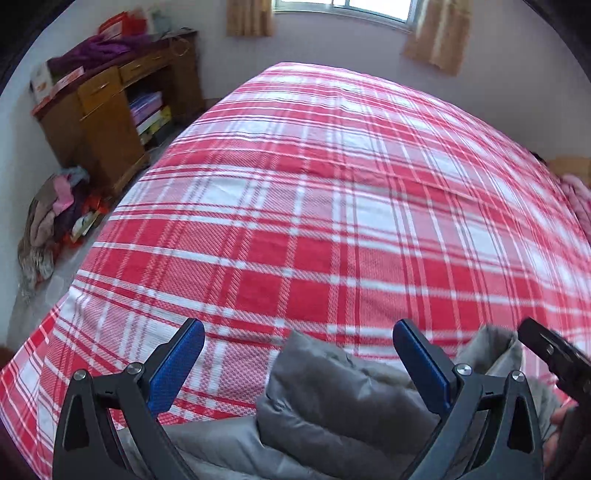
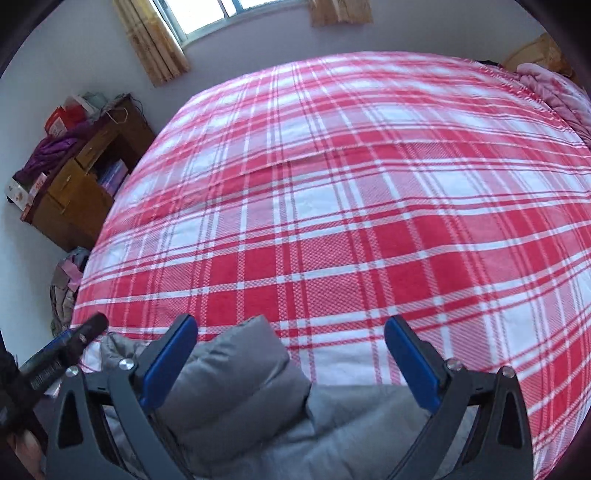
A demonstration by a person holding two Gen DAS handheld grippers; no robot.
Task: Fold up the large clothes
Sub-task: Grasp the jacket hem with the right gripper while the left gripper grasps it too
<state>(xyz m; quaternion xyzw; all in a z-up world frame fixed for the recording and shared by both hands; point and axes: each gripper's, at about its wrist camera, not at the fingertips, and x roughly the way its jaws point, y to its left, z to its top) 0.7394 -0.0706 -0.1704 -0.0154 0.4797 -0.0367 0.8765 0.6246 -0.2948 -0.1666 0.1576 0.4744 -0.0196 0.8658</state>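
A: Grey puffer jacket (image 1: 332, 402) — where does it lie?

B: On the bed (image 1: 332, 184), at its near edge, bunched in soft quilted folds on the red-and-white plaid bedspread (image 2: 332, 221).

A: And the left gripper (image 1: 298, 363)?

B: Its blue-padded fingers (image 1: 177, 369) stand spread wide above the jacket, pinching nothing.

A: The right gripper (image 2: 290, 356)?

B: Its fingers (image 2: 413, 365) are spread wide too, and empty; a fold of jacket rises beside the left finger.

A: What else is in the room?

B: A wooden desk (image 1: 110, 110) beyond the bed's far left corner, a heap of clothes (image 1: 55, 214) on the floor, and a curtained window (image 1: 343, 7).
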